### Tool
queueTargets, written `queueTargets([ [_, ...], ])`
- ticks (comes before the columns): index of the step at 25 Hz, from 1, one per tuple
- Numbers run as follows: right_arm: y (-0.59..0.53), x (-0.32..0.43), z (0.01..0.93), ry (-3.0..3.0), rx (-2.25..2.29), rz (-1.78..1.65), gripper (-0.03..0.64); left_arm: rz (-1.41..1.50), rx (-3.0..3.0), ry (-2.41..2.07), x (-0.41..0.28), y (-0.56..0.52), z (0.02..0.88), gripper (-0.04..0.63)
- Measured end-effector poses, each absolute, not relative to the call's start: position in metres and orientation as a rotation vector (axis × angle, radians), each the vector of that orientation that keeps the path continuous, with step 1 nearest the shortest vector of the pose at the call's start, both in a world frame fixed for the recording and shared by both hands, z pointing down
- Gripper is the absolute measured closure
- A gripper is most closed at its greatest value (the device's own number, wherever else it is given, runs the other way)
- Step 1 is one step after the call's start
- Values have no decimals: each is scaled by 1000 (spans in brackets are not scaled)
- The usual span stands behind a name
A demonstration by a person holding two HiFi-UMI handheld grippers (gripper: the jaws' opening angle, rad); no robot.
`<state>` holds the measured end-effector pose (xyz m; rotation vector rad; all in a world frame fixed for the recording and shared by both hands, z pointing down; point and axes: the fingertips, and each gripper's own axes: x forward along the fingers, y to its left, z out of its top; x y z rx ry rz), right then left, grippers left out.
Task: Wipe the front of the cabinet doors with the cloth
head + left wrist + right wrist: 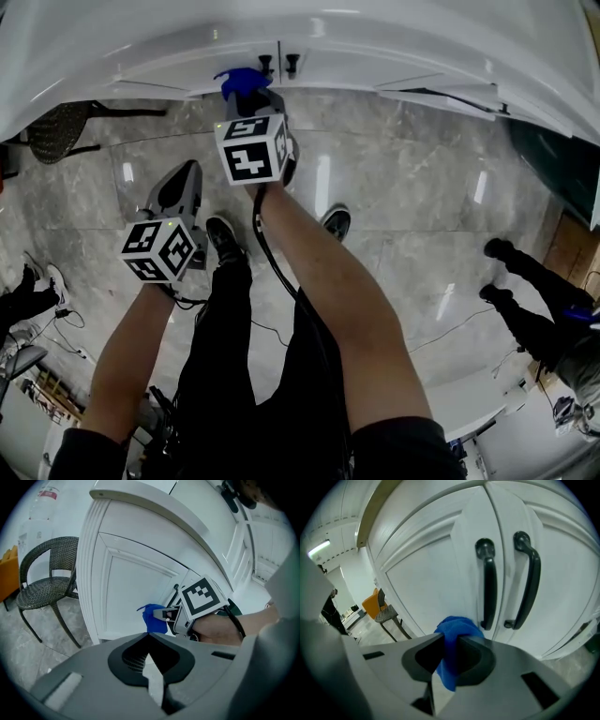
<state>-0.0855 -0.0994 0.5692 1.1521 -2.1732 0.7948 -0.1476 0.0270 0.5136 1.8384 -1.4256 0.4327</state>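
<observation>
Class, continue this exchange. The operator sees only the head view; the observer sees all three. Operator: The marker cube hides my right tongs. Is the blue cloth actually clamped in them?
Observer: Yes. The right gripper view shows the right tongs shut on the blue cloth, which bunches out ahead of them.
Operator: Where on the doors is it?
Observer: At the left door, beside the lower end of its dark handle.
Operator: And my left tongs?
Observer: The left gripper view shows the left tongs shut, with nothing between them.
</observation>
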Motion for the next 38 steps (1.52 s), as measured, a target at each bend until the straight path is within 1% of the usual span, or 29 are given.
queueTargets([
  [6, -74, -129, 587, -2162, 1066, 806, 560, 402, 1804, -1440, -181, 37, 514, 597],
  [14, -58, -246, 600, -2229, 909, 739, 560, 307, 1706, -1508, -263, 59, 509, 597],
  [18, -68, -267, 615, -2222, 901, 778, 560, 292, 1689, -1527, -288, 65, 515, 597],
  [21, -81, -255, 626, -2181, 971, 856, 560, 277, 1662, -1533, -297, 71, 519, 597],
  [27, -100, -189, 639, -2087, 1105, 856, 560, 286, 1661, -1510, -282, 71, 524, 597],
  [32, -106, -137, 643, -2051, 1160, 817, 560, 321, 1696, -1478, -248, 58, 526, 597],
  [38, -110, -88, 640, -2070, 1141, 715, 560, 347, 1747, -1413, -187, 40, 530, 597],
])
